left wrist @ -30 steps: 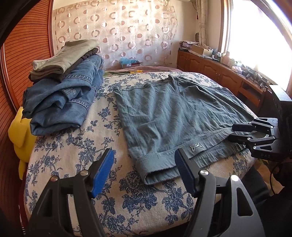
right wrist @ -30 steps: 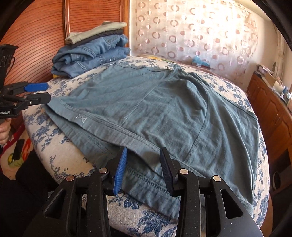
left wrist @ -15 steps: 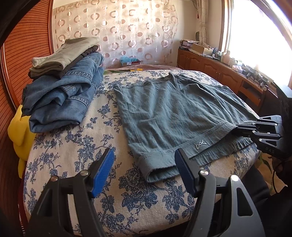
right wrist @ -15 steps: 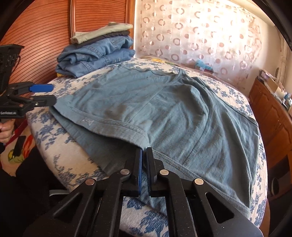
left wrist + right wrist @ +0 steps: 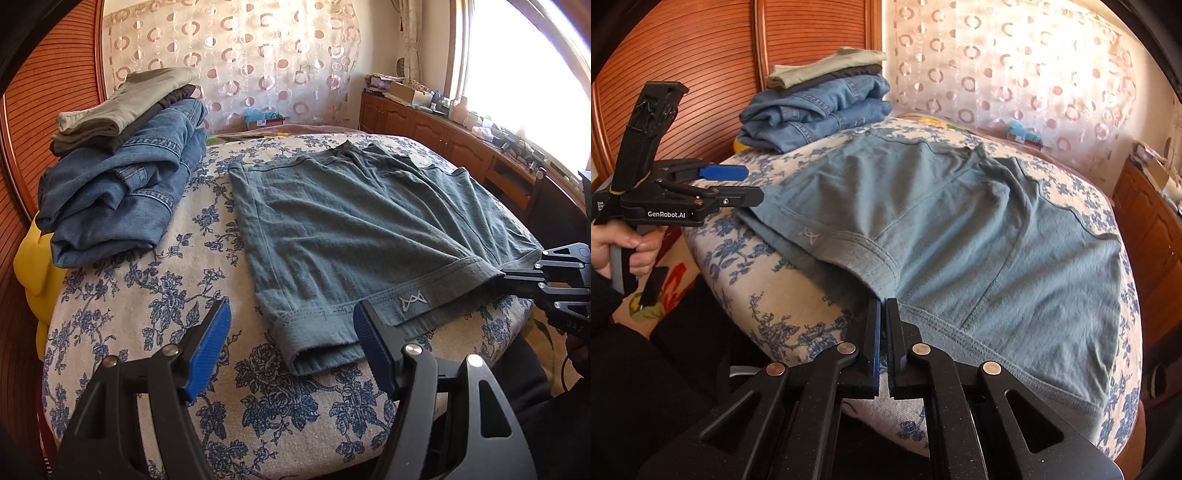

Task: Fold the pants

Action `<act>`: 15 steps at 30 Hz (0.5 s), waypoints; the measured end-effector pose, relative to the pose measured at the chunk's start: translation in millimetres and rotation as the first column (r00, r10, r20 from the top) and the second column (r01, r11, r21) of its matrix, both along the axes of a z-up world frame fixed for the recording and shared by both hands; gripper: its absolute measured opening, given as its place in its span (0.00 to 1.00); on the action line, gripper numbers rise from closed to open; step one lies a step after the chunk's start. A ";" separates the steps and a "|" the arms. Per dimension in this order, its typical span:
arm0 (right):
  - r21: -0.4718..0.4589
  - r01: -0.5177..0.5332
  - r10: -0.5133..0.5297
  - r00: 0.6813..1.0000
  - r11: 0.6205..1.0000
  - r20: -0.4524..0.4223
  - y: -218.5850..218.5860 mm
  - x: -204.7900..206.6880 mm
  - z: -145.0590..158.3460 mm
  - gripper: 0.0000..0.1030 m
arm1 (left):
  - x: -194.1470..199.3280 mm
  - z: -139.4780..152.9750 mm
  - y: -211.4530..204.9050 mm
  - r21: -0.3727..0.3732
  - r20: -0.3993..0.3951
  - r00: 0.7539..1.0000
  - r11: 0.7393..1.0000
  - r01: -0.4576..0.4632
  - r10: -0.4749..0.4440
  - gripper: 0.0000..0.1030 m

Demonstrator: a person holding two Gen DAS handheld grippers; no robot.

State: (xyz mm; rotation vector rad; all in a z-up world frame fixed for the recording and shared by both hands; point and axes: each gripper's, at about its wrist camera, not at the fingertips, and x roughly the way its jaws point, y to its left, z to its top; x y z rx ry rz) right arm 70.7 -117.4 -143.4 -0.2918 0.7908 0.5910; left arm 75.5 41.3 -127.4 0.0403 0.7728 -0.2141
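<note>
While right gripper (image 5: 883,314) fingers pinch the pants (image 5: 960,229) hem, left gripper (image 5: 291,332) gapes wide.

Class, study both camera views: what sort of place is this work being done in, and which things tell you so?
Most likely a home bedroom. The teal pants lie on a floral-covered bed, beside a stack of folded clothes, with a patterned curtain and wooden cabinets under a window behind.
</note>
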 end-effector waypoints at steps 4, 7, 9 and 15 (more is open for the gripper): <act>0.030 0.029 -0.029 1.000 0.999 -0.006 -10.2 -0.2 3.2 0.06 | 4.5 -4.8 2.8 -0.012 -0.017 1.000 1.000 -0.005 0.005 0.62; 0.042 0.055 -0.055 0.998 0.998 0.004 -19.7 -4.8 9.3 0.10 | 4.9 -7.1 3.6 -0.016 -0.028 1.000 1.000 -0.004 0.004 0.58; 0.055 0.075 -0.076 0.997 0.996 0.017 -29.0 -9.5 14.7 0.11 | 4.2 -8.5 4.5 -0.021 -0.034 0.999 1.000 -0.002 0.002 0.55; 0.045 0.228 -0.232 0.968 0.973 0.093 -65.7 -9.8 22.4 0.24 | 0.6 -14.5 3.6 -0.016 -0.050 0.999 1.000 0.007 -0.007 0.38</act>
